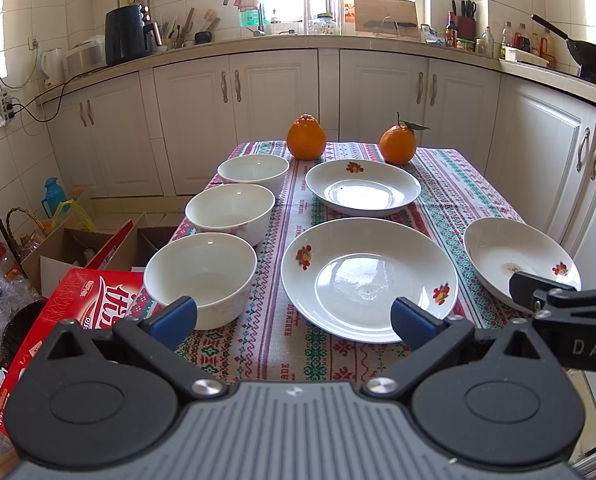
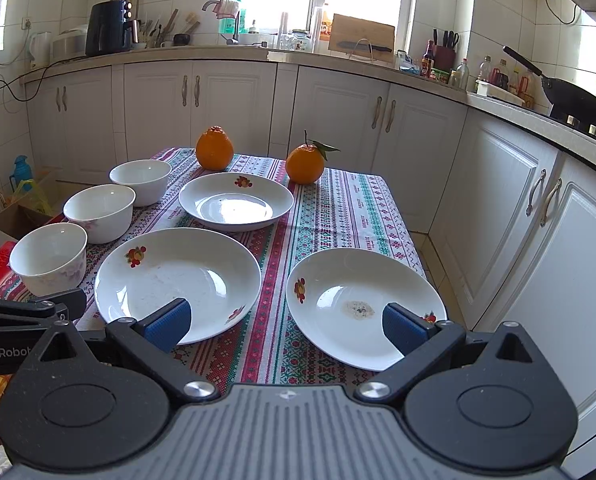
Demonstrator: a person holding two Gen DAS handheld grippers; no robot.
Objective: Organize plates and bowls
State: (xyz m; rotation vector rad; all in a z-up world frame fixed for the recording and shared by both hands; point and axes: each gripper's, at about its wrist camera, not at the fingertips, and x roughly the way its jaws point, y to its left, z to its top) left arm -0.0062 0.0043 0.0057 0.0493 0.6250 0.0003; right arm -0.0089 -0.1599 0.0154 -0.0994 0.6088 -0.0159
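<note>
Three white bowls stand in a row down the table's left side: near bowl (image 1: 200, 276) (image 2: 49, 257), middle bowl (image 1: 230, 212) (image 2: 99, 211), far bowl (image 1: 253, 171) (image 2: 140, 181). Three white plates with fruit prints lie to their right: a large plate (image 1: 367, 278) (image 2: 177, 282), a far plate (image 1: 362, 186) (image 2: 236, 201), and a stained plate (image 1: 519, 260) (image 2: 363, 306) at the right edge. My left gripper (image 1: 294, 318) hovers open above the near table edge between the near bowl and large plate. My right gripper (image 2: 286, 322) is open, between the large and stained plates.
Two oranges (image 1: 305, 137) (image 1: 397, 145) sit at the table's far end on the patterned cloth (image 1: 282, 332). A red carton (image 1: 70, 312) and open cardboard boxes (image 1: 78, 248) crowd the floor on the left. White cabinets (image 2: 509, 208) run behind and along the right.
</note>
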